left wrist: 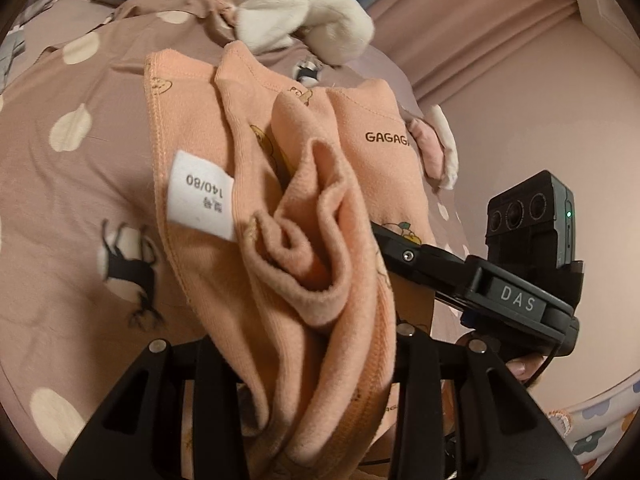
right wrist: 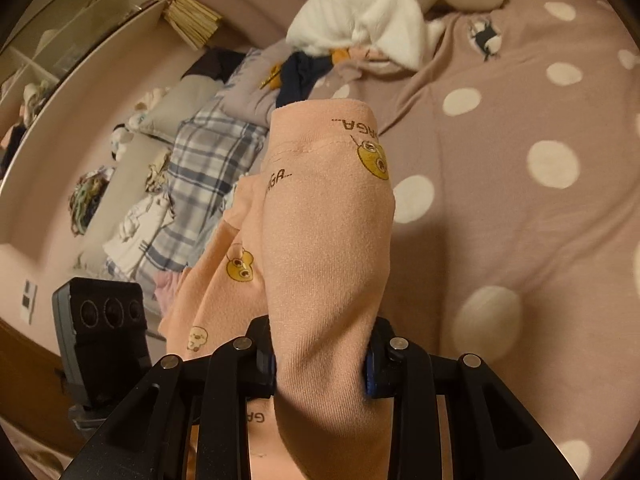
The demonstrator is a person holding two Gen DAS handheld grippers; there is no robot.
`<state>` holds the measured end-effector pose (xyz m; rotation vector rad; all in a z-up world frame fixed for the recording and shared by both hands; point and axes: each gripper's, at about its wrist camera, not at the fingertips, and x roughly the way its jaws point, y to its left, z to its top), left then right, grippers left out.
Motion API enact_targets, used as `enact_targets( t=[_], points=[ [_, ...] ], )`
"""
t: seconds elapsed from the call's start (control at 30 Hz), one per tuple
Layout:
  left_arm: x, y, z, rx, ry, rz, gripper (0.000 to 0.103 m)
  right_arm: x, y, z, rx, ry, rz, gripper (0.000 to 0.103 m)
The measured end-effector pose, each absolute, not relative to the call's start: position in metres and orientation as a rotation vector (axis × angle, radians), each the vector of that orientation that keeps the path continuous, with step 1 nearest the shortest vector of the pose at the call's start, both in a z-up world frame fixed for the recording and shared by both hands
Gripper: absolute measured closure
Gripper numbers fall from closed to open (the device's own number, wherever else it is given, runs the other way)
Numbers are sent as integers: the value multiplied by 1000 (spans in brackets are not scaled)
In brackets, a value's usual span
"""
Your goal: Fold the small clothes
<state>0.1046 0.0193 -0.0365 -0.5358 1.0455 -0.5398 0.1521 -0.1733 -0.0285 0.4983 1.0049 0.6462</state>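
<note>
My left gripper [left wrist: 320, 364] and right gripper [right wrist: 320, 364] each pinch a bunch of the peach garment [left wrist: 280, 216] above the dotted bedspread [left wrist: 60, 184]. The cloth hides my left jaws' pads; its lower edge is cut off from view.

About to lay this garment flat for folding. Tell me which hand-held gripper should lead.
Probably right. The right hand-held gripper clamps a smooth stretch of the peach garment over bare bedspread; the left hand-held gripper holds a crumpled bunch.
</note>
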Motion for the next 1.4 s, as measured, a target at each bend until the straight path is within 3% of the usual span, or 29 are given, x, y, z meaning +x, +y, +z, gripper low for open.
enact_targets(
  t=[0.27, 0.33, 0.4, 0.5, 0.57, 0.63, 0.83, 0.93, 1.4],
  points=[
    [101, -40, -30, -500, 1050, -594, 64, 130, -214, -17, 458, 980, 552, 71],
    [104, -46, -32, -456, 1069, -567, 50, 131, -224, -19, 450, 997, 518, 70],
    [106, -43, -38, -399, 1108, -476, 15, 134, -236, -24, 458, 1024, 428, 60],
    [96, -26, -34, -356, 1008, -369, 1, 133, -261, -32, 520, 1035, 364, 46],
    [90, -24, -29, -269, 977, -325, 1, 131, -270, -34, 556, 1029, 359, 35],
    [86, -27, -29, -205, 983, -320, 1, 129, -272, -34, 538, 1037, 323, 32],
    [87, -37, -34, -213, 1010, -387, 0, 123, -271, -40, 495, 1104, 302, 31],
    [83, -44, -33, -217, 1004, -384, 0, 119, -272, -41, 480, 1114, 288, 22],
    [79, -60, -38, -147, 977, -372, 0, 101, -278, -43, 420, 1144, 239, 15]
  ],
)
